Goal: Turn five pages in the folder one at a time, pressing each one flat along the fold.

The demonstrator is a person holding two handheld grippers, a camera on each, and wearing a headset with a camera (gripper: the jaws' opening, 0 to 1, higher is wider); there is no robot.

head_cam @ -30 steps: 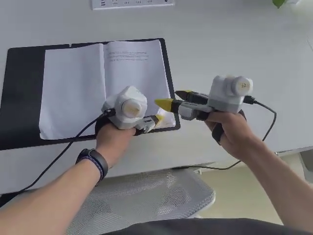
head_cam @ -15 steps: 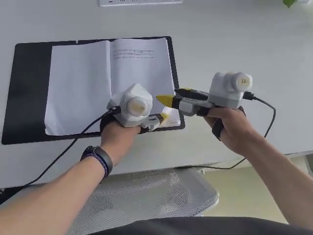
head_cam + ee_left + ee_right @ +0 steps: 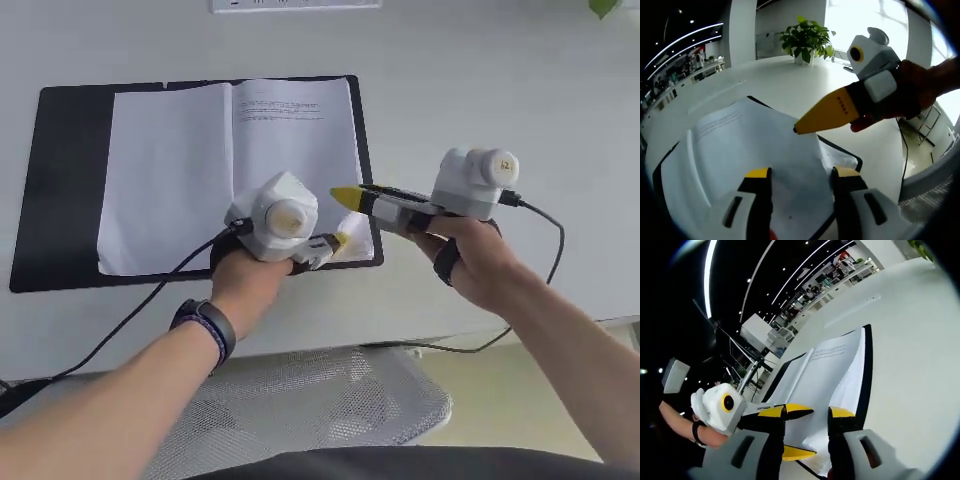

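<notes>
Folder (image 3: pixel 60 180) open, near corner beneath left gripper (image 3: pixel 328 250), right gripper (image 3: pixel 350 194)

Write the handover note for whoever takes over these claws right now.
Left claw: open, empty, at the near right corner of the right-hand page.
Right claw: open, empty, over that page's right edge, pointing left.
Folder: lies open on the white table, with pages on both sides of the fold.
Done: cannot tell how many pages are turned.
Left: no page is gripped. Probably lift the right-hand page at its corner, turn it, then press it flat along the fold.
</notes>
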